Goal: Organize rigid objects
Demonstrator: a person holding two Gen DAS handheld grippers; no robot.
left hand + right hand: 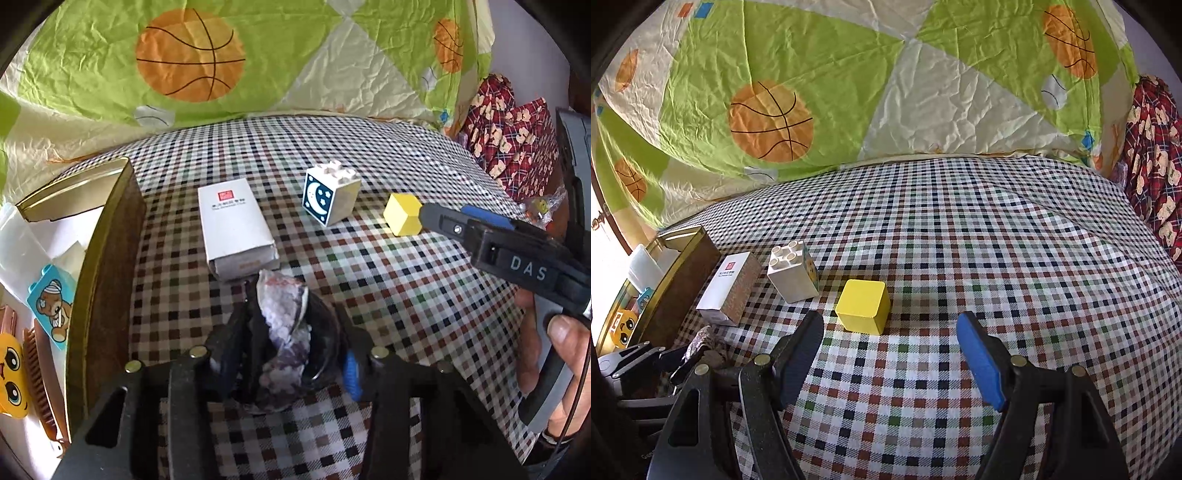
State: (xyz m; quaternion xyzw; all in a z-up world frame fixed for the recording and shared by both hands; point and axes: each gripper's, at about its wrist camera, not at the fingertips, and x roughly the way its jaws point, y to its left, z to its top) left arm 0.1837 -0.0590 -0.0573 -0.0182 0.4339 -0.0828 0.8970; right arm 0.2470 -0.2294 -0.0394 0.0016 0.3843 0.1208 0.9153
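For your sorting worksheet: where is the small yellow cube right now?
In the right wrist view, the small yellow cube sits on the checked tablecloth, just ahead of the open right gripper, right of the white studded brick.

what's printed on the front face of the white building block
A white crescent moon with stars on a dark blue square, on the white building block; clearest in the left wrist view.

Yellow cube (pixel 863 306), moon brick (pixel 330 194) upright, white box (pixel 236 230) (flat), purple rock (pixel 282 347)

A home bedroom is showing: a basketball-print quilt (pixel 849 92) filling the top, checked bedsheet (pixel 997 240) spreading below.
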